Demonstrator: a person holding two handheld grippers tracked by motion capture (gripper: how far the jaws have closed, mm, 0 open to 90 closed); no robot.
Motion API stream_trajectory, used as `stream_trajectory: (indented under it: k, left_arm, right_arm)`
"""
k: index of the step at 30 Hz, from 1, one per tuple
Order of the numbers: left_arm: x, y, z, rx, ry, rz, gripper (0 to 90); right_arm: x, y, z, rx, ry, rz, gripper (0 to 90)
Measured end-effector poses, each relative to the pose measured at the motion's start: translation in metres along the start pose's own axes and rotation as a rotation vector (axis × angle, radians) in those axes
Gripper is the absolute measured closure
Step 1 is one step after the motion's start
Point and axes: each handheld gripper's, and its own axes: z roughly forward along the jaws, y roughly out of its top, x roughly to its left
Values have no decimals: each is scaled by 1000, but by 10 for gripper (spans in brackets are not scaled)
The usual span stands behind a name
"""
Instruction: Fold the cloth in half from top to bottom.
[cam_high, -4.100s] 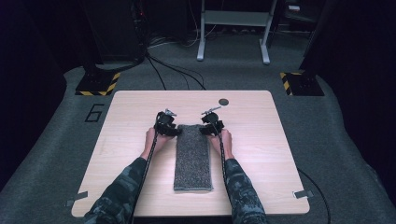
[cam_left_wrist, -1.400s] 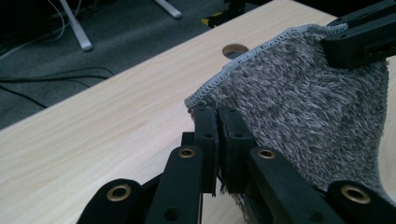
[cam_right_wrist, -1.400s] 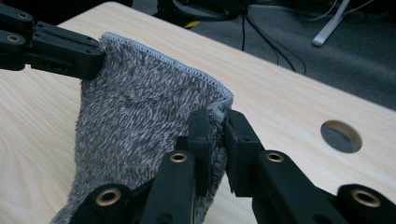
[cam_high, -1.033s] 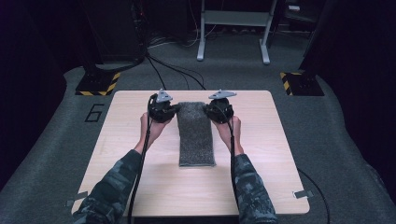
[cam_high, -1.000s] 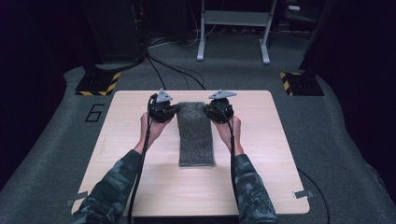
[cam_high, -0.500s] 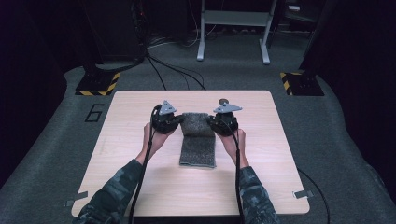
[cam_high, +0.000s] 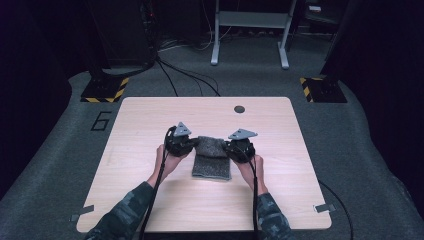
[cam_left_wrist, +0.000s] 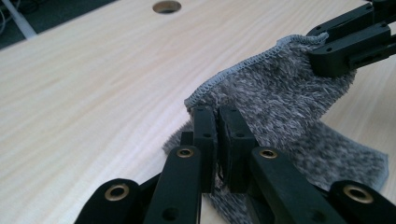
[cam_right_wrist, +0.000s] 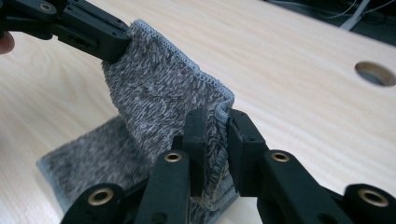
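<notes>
A pale wooden desk fills mid-frame. At its centre lies a grey towel, far end lifted and folding over. Left tool and right tool each pinch one raised corner tightly.

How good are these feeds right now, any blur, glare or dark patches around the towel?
High view: table evenly lit, surroundings dark, picture soft. Left gripper view: towel edge stitching sharp, the near jaw links soft, no glare. Right gripper view: towel pile crisp, the table hole behind slightly soft, the left gripper readable.
</notes>
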Motion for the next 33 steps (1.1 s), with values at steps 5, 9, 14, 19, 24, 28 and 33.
stream_trajectory:
  k: [5,9,14,19,24,28,33]
  left_arm:
    - [-9,-13,2,23,-28,1,845]
    - [-14,-21,0,42,-63,11,828]
    - [-18,-31,-10,54,-115,-6,760]
    - [-16,-41,-29,78,-145,-18,593]
    - [-10,-35,-52,27,-123,-51,464]
    - [-9,-27,-47,4,-93,-73,397]
    - [-18,-32,-12,96,-82,-36,358]
  right_arm:
    - [5,-13,-1,28,8,0,774]
    - [10,-22,-4,38,25,8,740]
    - [16,-31,-13,53,33,13,660]
    - [18,-38,-34,19,51,45,543]
    - [14,-36,-56,-52,44,87,487]
    - [8,-31,-44,6,14,97,434]
    - [14,-37,-15,101,-12,72,420]
